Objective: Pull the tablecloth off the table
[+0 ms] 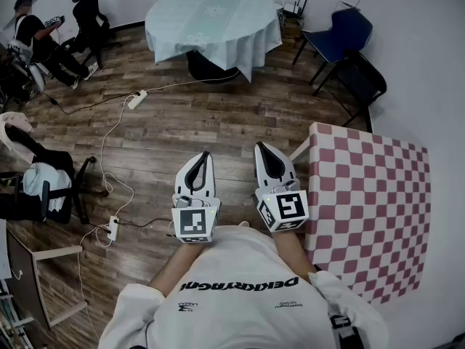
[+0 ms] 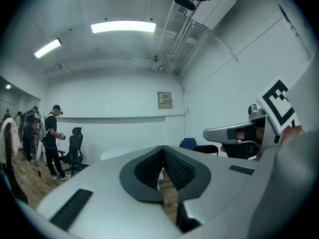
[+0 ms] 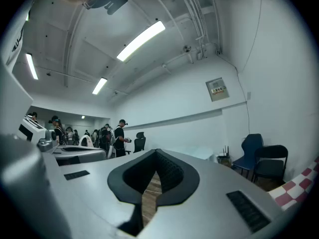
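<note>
Right now you hold the left tool [image 1: 205, 157] and right tool [image 1: 264, 150] level before your chest, both closed on nothing, probably because you have not yet turned to the checked tablecloth [image 1: 370, 209] draping the bench [image 1: 300, 150] at your near right.

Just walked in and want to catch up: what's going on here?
A person stands holding the left gripper and the right gripper level in front, both shut and empty, touching nothing. A checkered tablecloth covers the table at their right; a pale blue tablecloth covers a round table further ahead. Neither cloth has been pulled yet.
</note>
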`<state>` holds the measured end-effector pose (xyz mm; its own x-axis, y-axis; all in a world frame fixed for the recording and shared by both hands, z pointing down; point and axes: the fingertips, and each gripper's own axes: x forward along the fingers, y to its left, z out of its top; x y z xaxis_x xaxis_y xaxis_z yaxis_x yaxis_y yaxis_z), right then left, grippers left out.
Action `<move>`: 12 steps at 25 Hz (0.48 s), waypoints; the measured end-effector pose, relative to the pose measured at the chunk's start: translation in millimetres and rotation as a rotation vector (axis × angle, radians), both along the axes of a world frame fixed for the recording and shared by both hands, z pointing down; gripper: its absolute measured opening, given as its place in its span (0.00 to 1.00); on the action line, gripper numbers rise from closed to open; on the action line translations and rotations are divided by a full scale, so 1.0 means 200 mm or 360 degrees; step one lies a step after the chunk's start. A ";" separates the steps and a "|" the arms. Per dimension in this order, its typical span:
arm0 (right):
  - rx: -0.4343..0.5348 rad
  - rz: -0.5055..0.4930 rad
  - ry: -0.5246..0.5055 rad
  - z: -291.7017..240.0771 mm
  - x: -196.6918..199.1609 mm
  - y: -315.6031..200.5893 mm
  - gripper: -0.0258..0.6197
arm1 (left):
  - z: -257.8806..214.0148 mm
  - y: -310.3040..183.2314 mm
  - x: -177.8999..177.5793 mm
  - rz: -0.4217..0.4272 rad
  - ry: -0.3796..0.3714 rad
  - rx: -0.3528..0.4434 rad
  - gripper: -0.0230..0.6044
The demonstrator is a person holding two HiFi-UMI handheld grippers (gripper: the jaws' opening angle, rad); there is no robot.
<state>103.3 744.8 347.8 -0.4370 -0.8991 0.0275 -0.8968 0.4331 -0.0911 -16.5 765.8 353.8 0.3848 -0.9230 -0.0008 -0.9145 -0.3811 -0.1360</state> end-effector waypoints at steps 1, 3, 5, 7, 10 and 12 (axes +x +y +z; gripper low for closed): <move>0.0000 -0.0007 -0.0003 0.00 0.02 0.00 0.09 | 0.00 0.00 0.02 -0.0004 -0.0002 -0.0002 0.06; 0.0004 -0.0033 -0.0016 0.00 0.05 0.00 0.09 | 0.01 0.01 0.06 -0.0021 0.0003 -0.0015 0.06; 0.0009 -0.0075 -0.0034 0.01 0.07 0.00 0.09 | 0.03 0.01 0.09 -0.0051 0.0017 -0.0044 0.06; 0.0007 -0.0091 -0.0016 0.03 0.08 0.01 0.09 | 0.07 0.03 0.11 -0.0055 -0.0011 -0.0042 0.06; -0.0014 -0.0094 0.0009 0.08 0.11 -0.01 0.09 | 0.14 0.04 0.15 -0.0049 -0.0048 -0.0077 0.06; -0.0052 -0.0110 -0.0020 0.12 0.12 -0.04 0.09 | 0.17 0.03 0.16 -0.0056 -0.0052 -0.0115 0.06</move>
<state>127.7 736.8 370.9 -0.4985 -0.8655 0.0503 -0.8635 0.4905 -0.1170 15.1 772.1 387.7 0.3508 -0.9332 0.0781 -0.9230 -0.3586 -0.1392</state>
